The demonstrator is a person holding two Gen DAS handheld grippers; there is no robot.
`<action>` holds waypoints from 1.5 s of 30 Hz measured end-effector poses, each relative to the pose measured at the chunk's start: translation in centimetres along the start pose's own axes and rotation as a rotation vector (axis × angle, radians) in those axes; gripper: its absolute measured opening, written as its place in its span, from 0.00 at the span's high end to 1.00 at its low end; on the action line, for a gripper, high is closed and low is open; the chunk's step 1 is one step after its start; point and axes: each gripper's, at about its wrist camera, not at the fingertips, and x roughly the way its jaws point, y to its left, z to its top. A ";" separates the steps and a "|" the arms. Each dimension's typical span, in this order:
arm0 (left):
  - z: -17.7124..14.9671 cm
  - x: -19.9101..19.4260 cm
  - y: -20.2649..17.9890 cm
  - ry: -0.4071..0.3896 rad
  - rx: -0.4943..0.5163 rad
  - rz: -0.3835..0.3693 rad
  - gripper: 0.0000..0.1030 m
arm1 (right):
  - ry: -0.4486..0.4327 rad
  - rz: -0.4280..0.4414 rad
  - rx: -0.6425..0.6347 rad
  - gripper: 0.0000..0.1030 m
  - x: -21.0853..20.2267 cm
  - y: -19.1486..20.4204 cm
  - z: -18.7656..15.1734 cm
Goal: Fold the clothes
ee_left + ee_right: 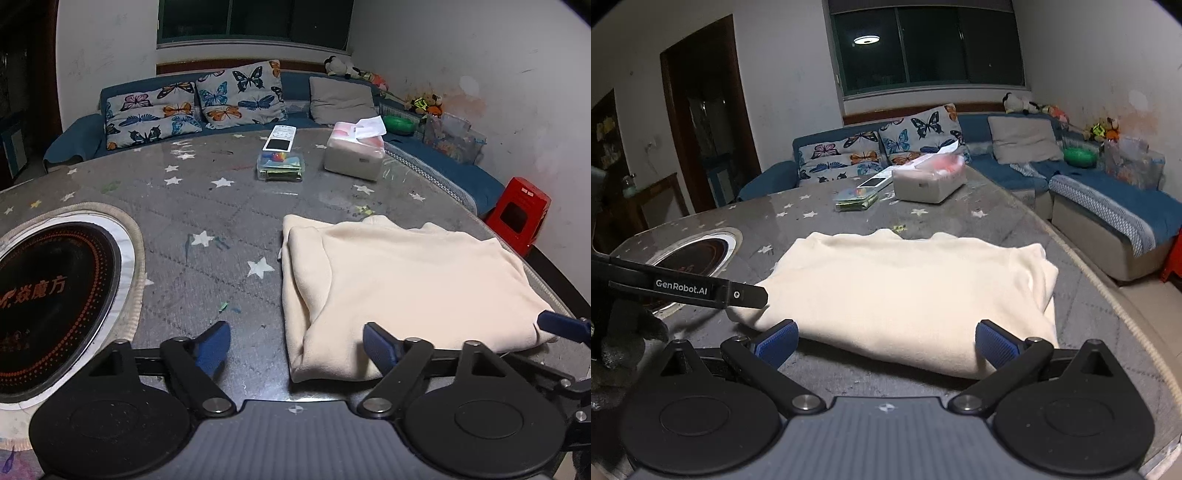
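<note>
A cream garment [406, 288] lies folded into a thick rectangle on the grey star-patterned table [207, 206]. My left gripper [297, 345] is open at the garment's near left corner, with the cloth edge between its blue pads and nothing pinched. In the right wrist view the same garment [905, 288] lies flat ahead. My right gripper [886, 341] is open in front of its near edge, pads wide apart. The left gripper's finger [701, 290] reaches in from the left by the garment's corner. A blue fingertip of the right gripper [561, 325] shows at the garment's right corner.
An induction hob [48, 295] is set into the table at left. A tissue box [354, 151], a remote [279, 138] and a small clear box [281, 166] sit at the far side. A blue sofa with butterfly cushions [192, 103] stands behind; a red stool [517, 214] is right.
</note>
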 end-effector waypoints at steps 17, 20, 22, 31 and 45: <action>-0.5 -1.3 -0.5 -0.014 0.023 -0.002 0.07 | 0.064 -0.092 -0.082 0.00 2.1 1.4 -1.5; -0.7 -1.4 -0.6 -0.011 0.026 0.000 0.05 | 0.073 -0.109 -0.099 0.00 2.4 1.7 -1.5; -0.7 -1.5 -0.6 -0.010 0.027 0.003 0.05 | 0.076 -0.116 -0.108 0.00 2.5 1.8 -1.6; -1.1 -1.9 -0.5 -0.010 0.027 0.009 0.00 | 0.088 -0.144 -0.155 0.00 2.9 2.4 -1.7; -0.8 -1.9 -0.6 -0.018 0.032 0.011 0.00 | 0.028 -0.185 -0.110 0.00 2.9 0.9 2.0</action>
